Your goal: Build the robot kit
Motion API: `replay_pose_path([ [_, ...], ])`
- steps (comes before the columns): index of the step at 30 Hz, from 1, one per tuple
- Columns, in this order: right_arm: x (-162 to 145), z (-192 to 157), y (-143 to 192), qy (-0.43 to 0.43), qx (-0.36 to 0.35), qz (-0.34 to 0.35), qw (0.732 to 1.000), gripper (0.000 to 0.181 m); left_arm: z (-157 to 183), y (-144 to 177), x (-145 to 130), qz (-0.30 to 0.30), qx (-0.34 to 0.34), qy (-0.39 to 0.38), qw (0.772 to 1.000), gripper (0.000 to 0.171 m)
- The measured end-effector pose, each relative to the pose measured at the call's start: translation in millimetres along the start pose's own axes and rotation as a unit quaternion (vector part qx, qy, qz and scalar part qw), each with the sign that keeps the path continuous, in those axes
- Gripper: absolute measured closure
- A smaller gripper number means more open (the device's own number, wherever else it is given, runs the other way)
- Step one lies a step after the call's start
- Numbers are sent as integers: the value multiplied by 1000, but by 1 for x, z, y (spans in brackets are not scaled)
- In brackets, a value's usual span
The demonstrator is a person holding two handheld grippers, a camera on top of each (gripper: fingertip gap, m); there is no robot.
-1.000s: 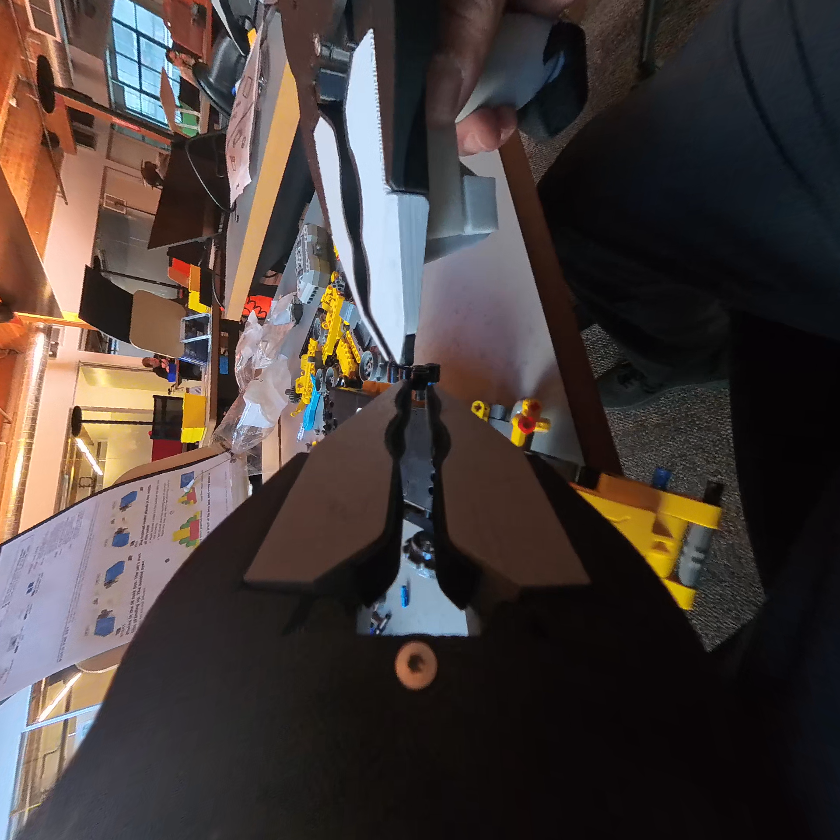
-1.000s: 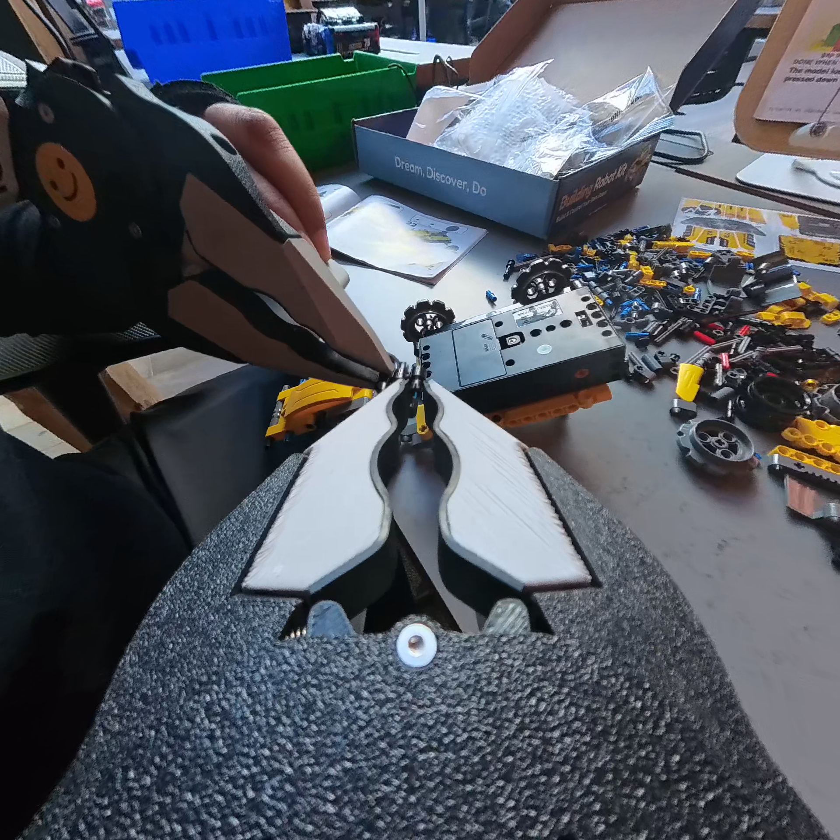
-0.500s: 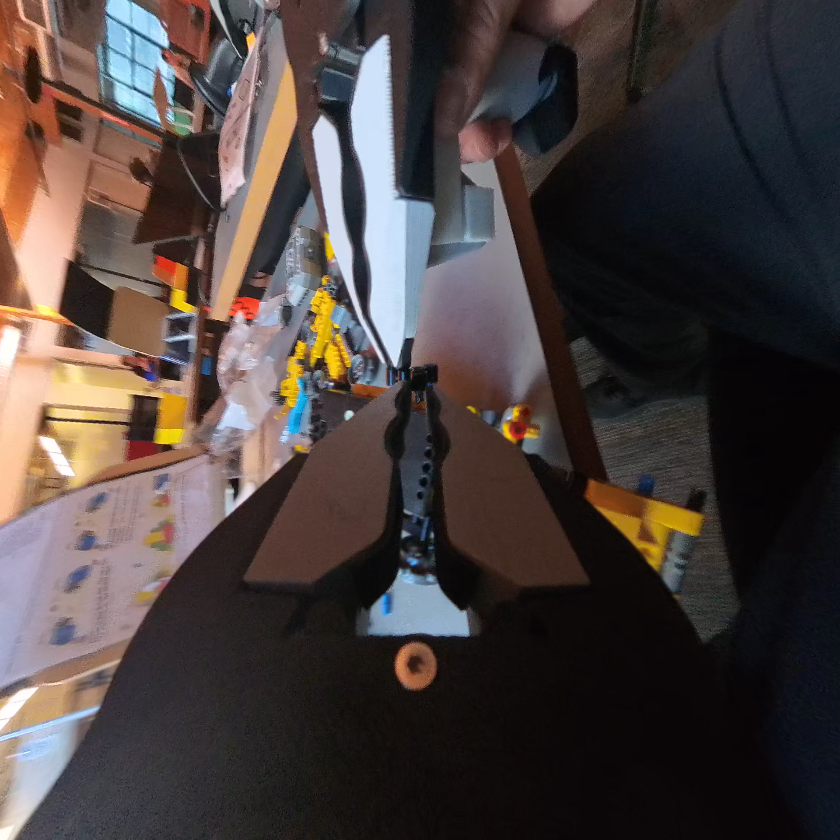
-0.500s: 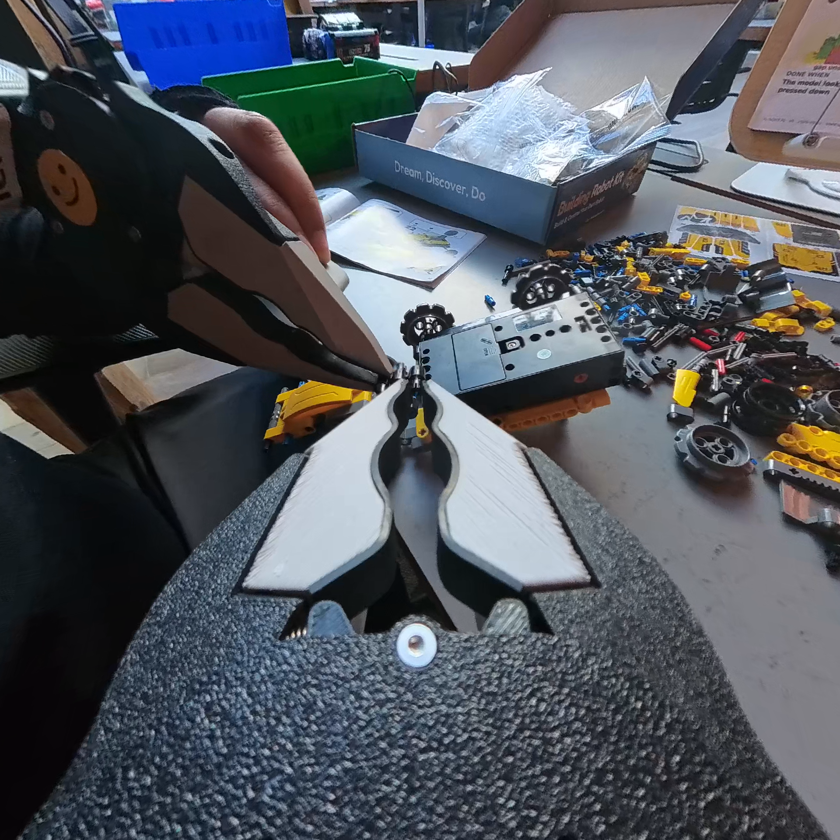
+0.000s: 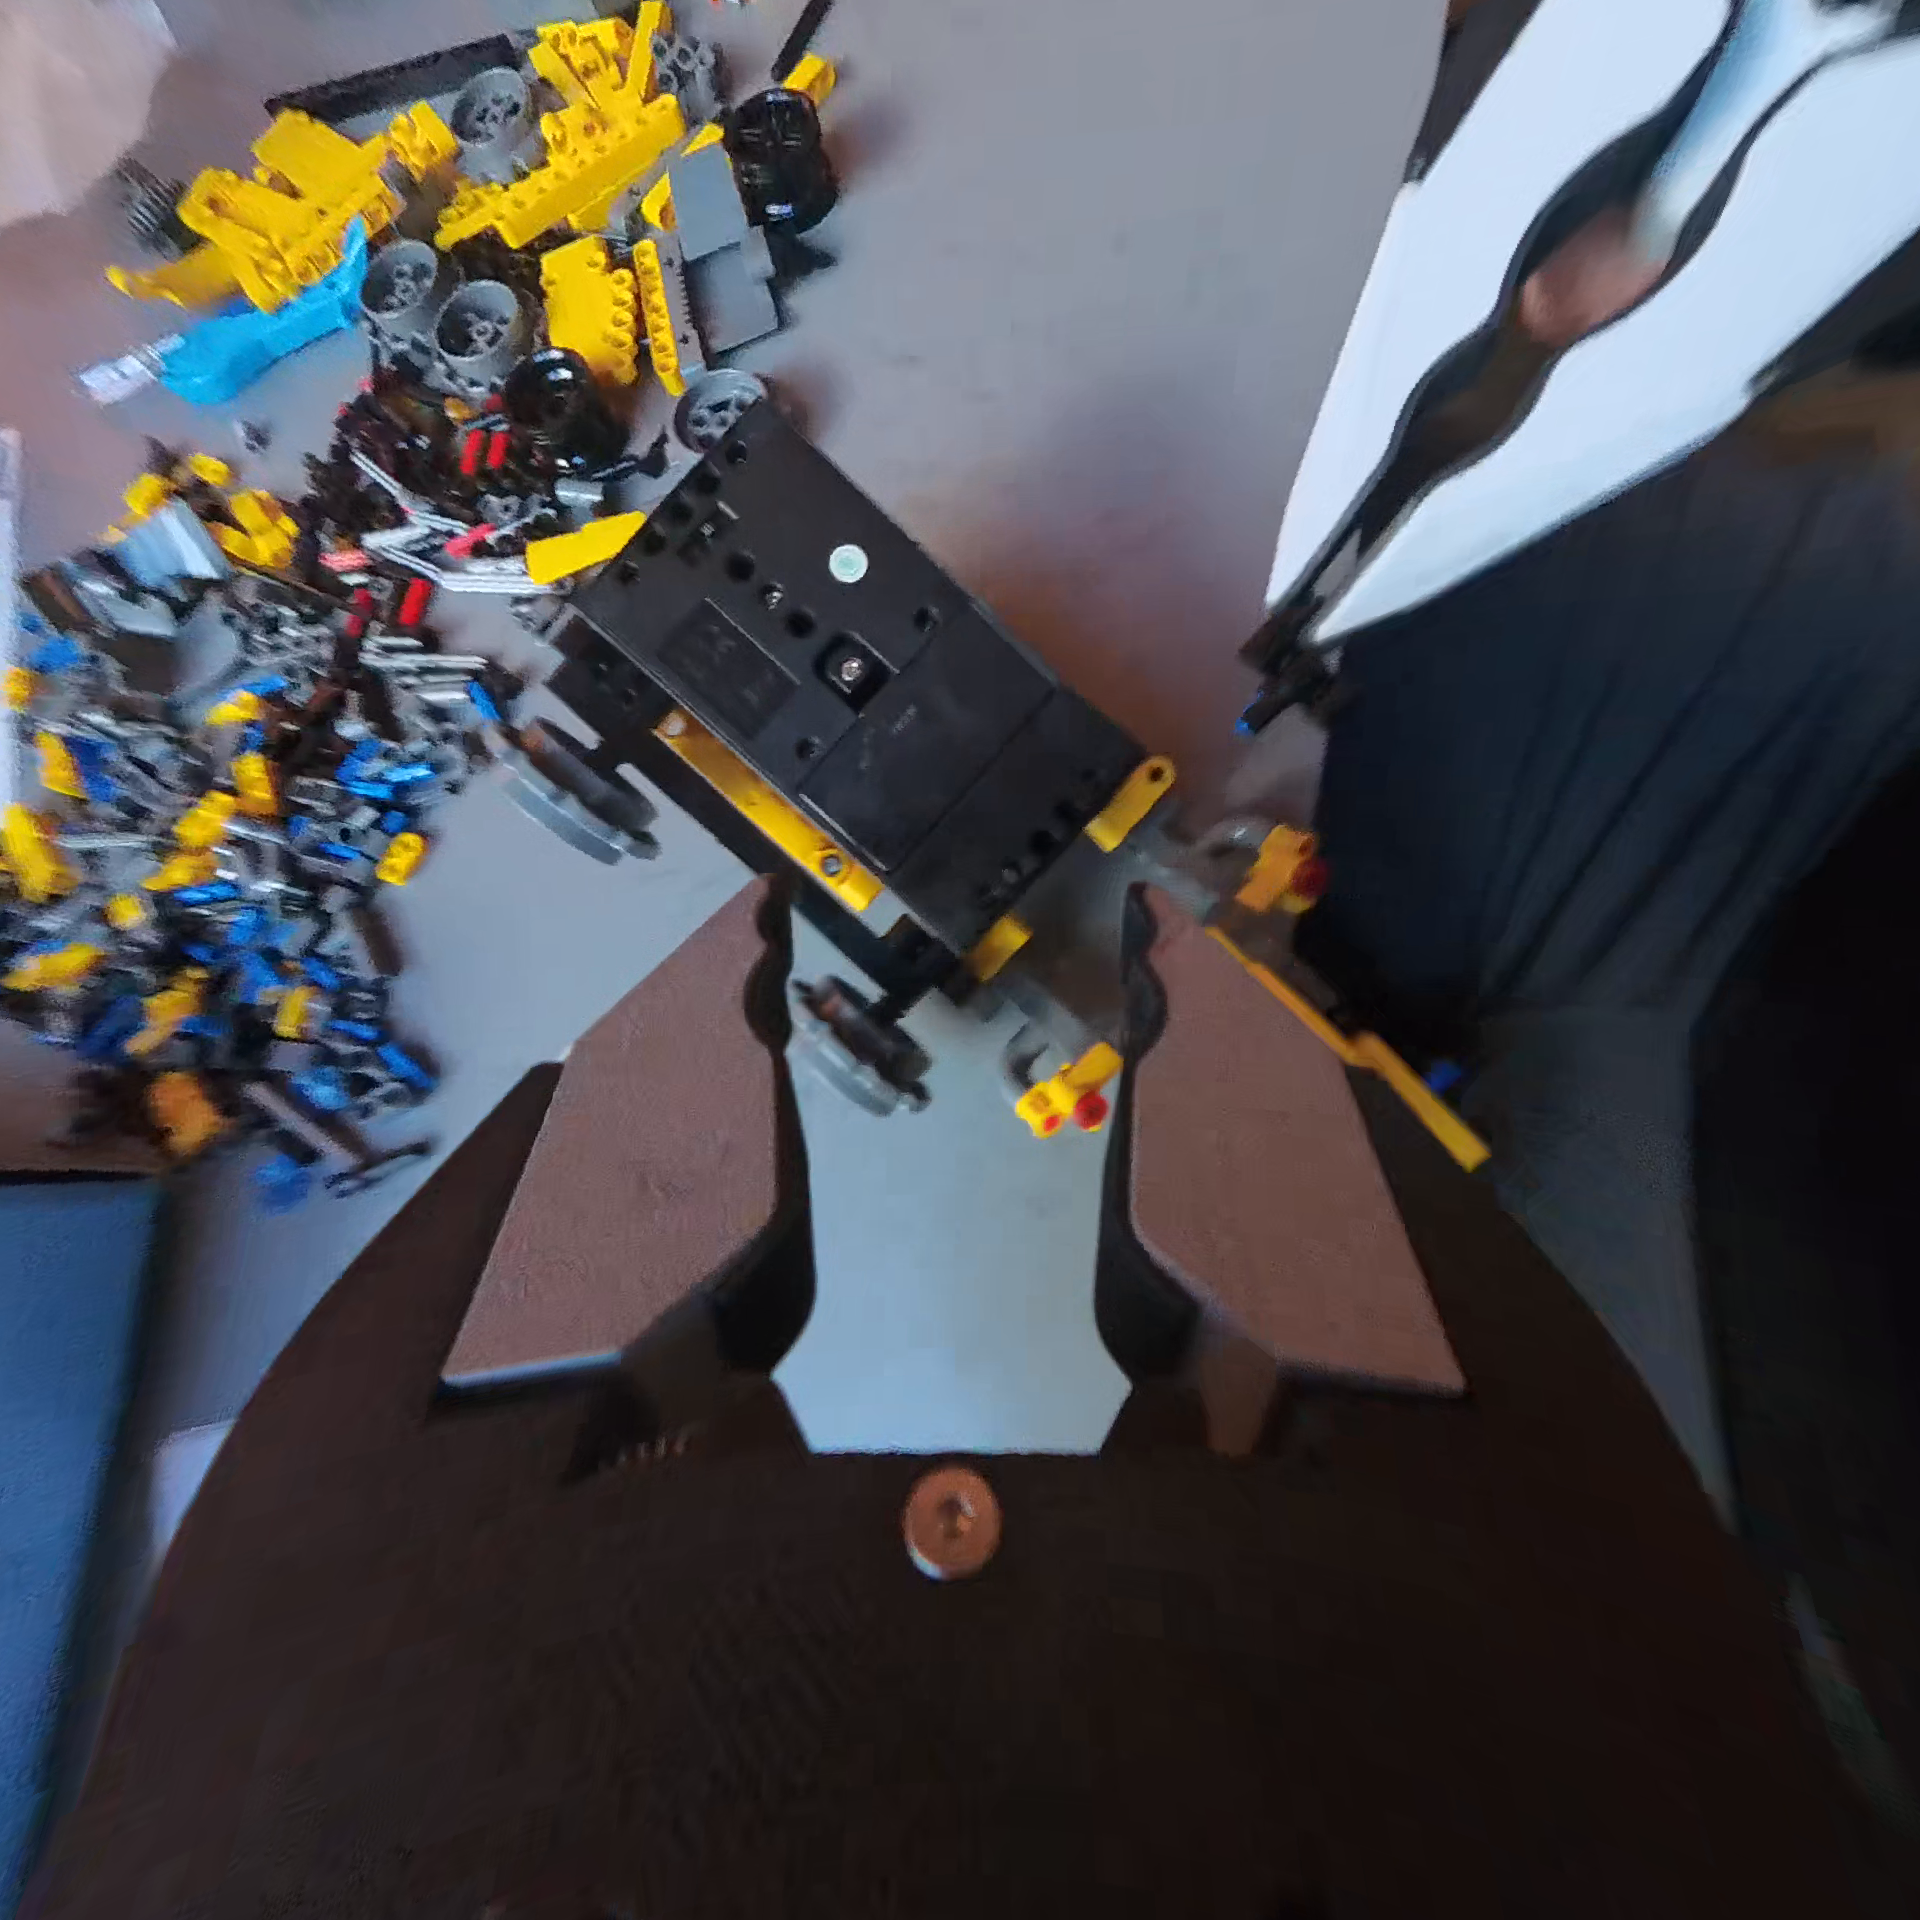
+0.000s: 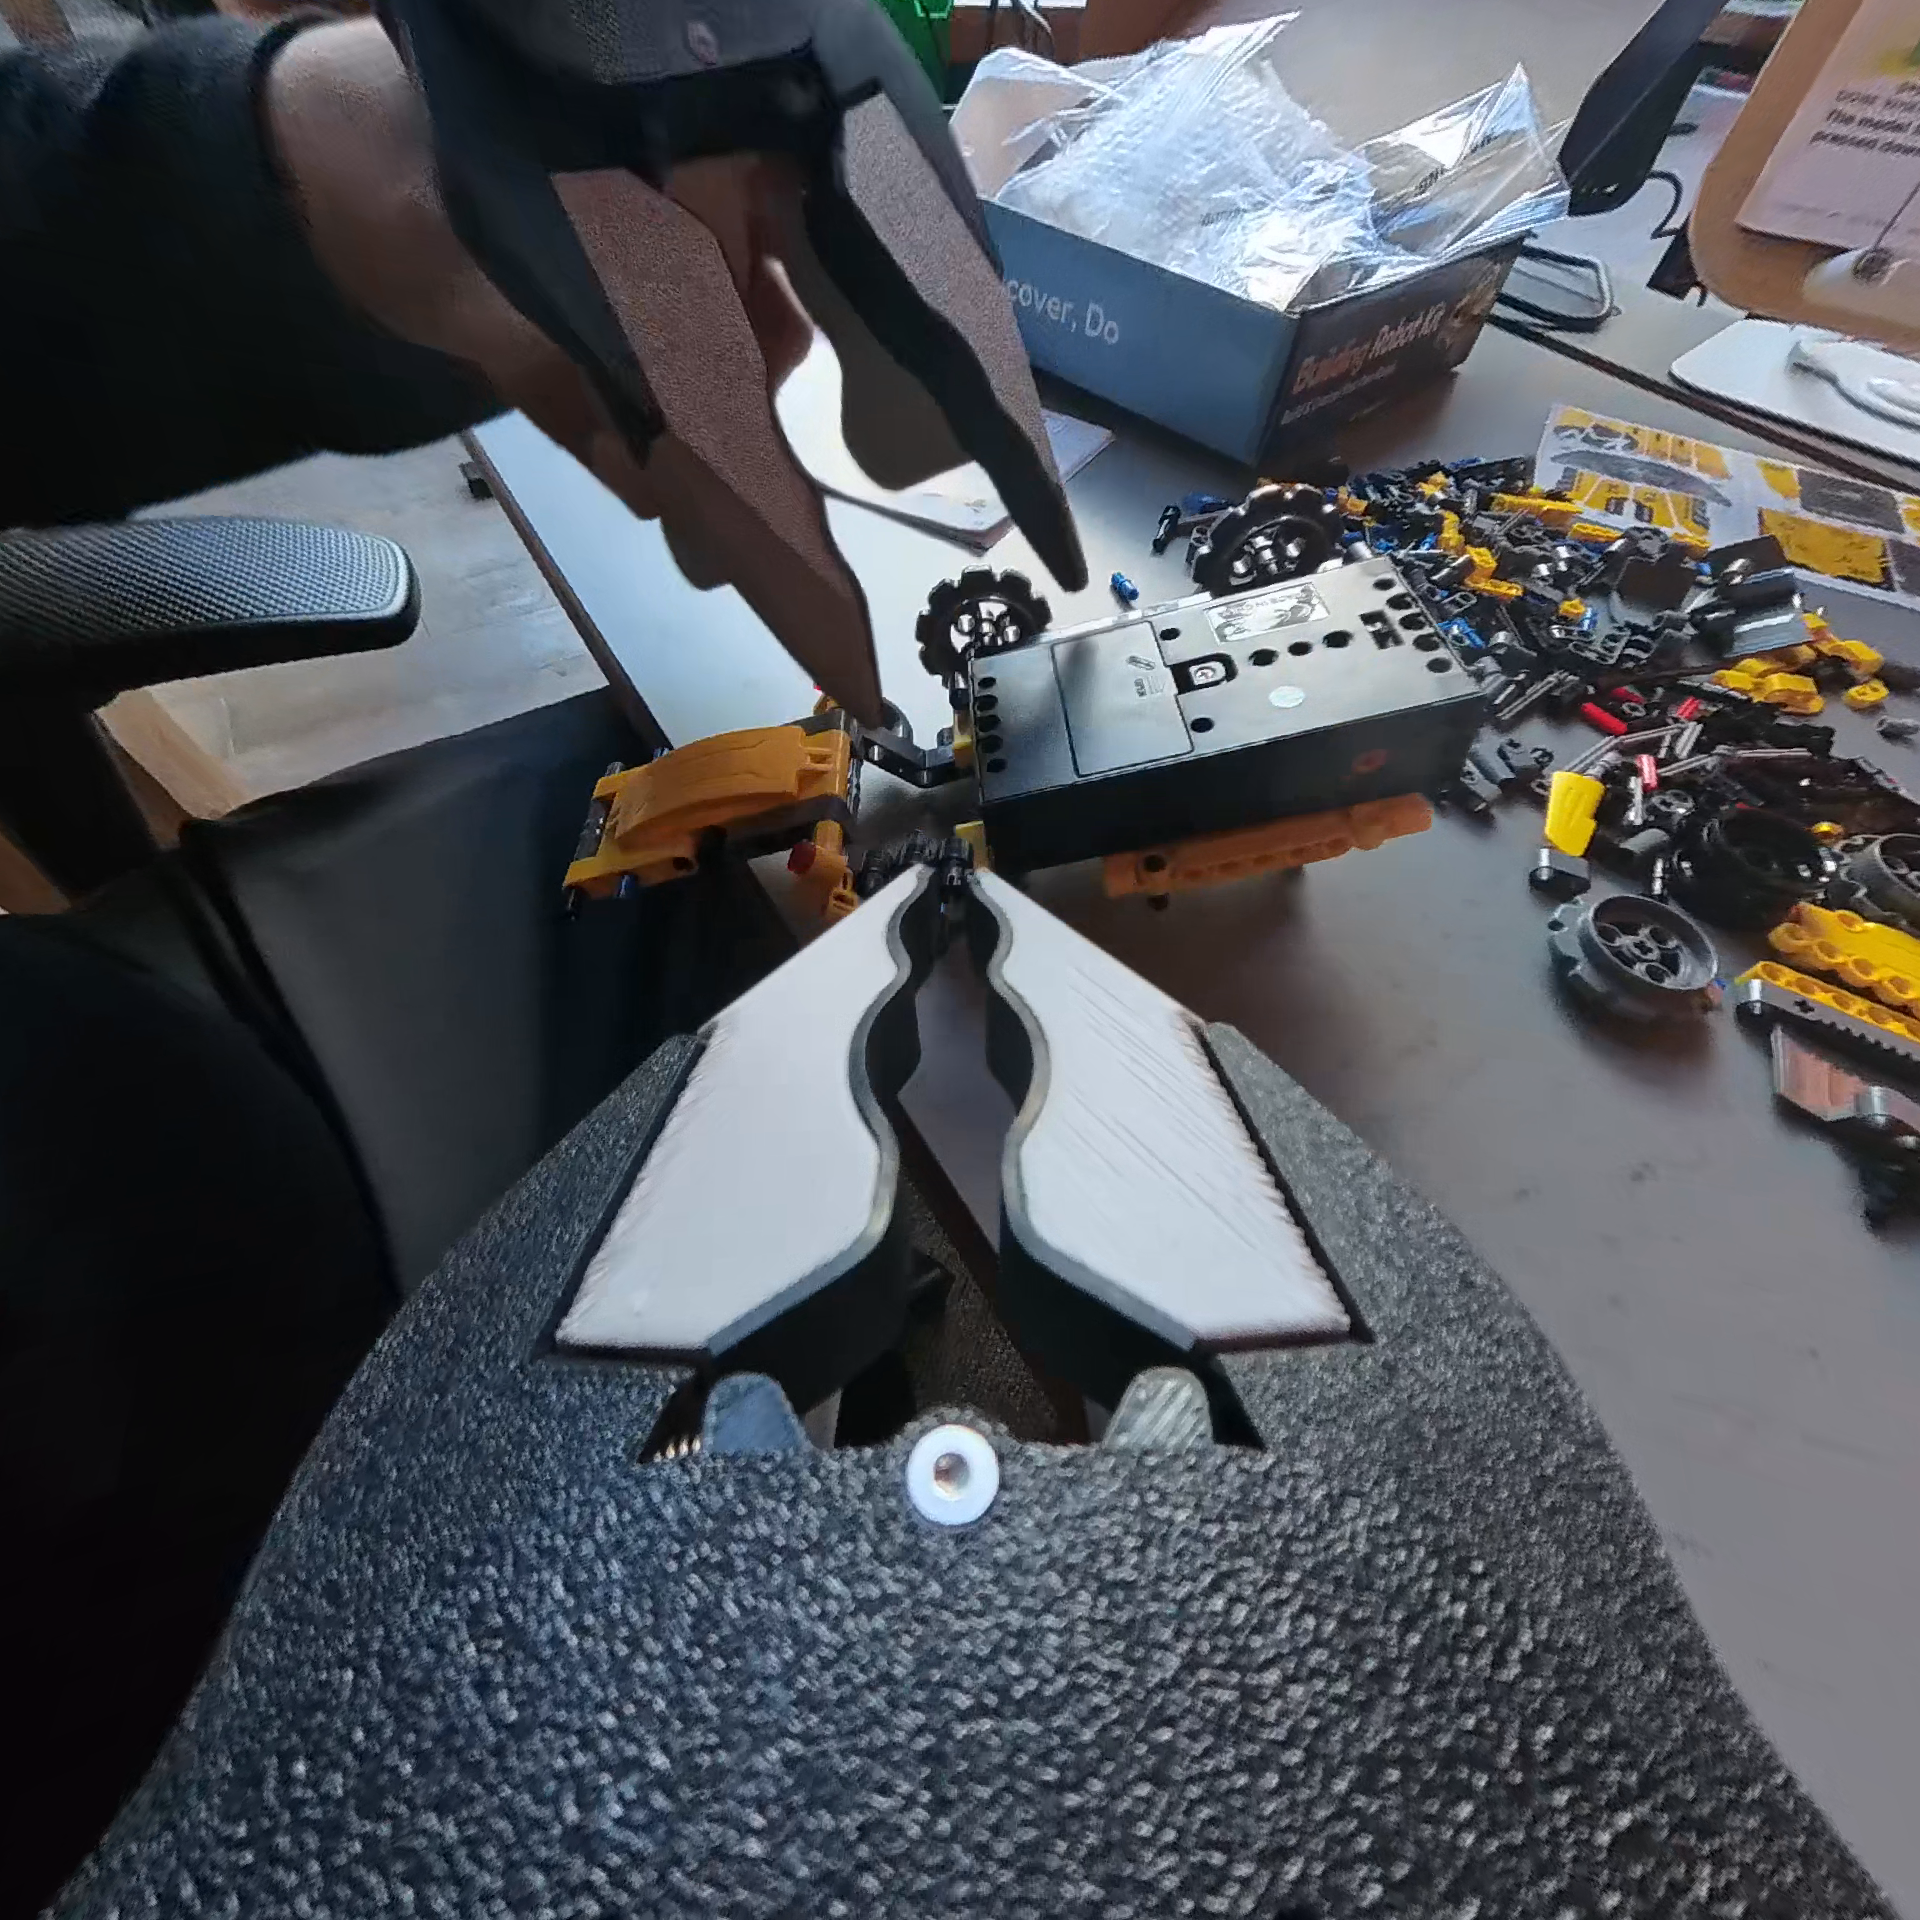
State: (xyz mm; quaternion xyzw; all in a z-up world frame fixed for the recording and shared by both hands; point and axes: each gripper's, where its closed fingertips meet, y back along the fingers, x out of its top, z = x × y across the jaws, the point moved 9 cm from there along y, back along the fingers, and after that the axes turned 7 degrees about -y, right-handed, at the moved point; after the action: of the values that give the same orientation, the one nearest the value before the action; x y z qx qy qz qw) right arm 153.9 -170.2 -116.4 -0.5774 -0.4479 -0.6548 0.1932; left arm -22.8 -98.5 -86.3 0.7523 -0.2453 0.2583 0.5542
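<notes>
Pinching small black part (image 6: 951, 864), right claw (image 6: 948, 883), left claw (image 5: 951, 914) spread

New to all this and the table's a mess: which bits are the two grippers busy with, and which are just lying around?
In hand: right gripper, shut on a small black part; left gripper, open, one fingertip on the dark link between black box and yellow bucket.
Lying about: loose parts pile; grey wheel hub; sticker sheet; blue box of plastic bags.

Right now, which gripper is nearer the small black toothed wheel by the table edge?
Left gripper: open jaws flank the wheel. Right gripper, shut on a small black part, at the black box's opposite corner.
</notes>
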Motion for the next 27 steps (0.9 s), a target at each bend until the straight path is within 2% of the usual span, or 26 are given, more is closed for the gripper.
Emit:
replay_pose_path([
  [5, -3, 5, 3, -13, 11, 4, 1000, 176, -2, -12, 1, -70, 5, -94, 993, 103],
  [8, -1, 7, 4, -14, 16, 9, 1000, 176, 1, -20, -2, -86, 18, -169, 982, 106],
  [10, 0, 8, 5, -15, 19, 15, 1000, 176, 2, -22, -2, -87, 24, -183, 979, 108],
  [14, 0, 10, 5, -18, 25, 17, 999, 176, -1, -21, 3, -75, 22, -170, 982, 134],
  [16, 0, 12, 4, -20, 26, 13, 999, 176, 0, -22, 2, -66, 26, -175, 982, 137],
  [20, -4, 17, -1, -27, 18, -2, 999, 176, -4, -26, 0, -43, -8, -129, 991, 136],
  [27, 2, 24, 1, 24, -27, -25, 999, 176, -13, -28, -8, 14, -36, -113, 993, 145],
])
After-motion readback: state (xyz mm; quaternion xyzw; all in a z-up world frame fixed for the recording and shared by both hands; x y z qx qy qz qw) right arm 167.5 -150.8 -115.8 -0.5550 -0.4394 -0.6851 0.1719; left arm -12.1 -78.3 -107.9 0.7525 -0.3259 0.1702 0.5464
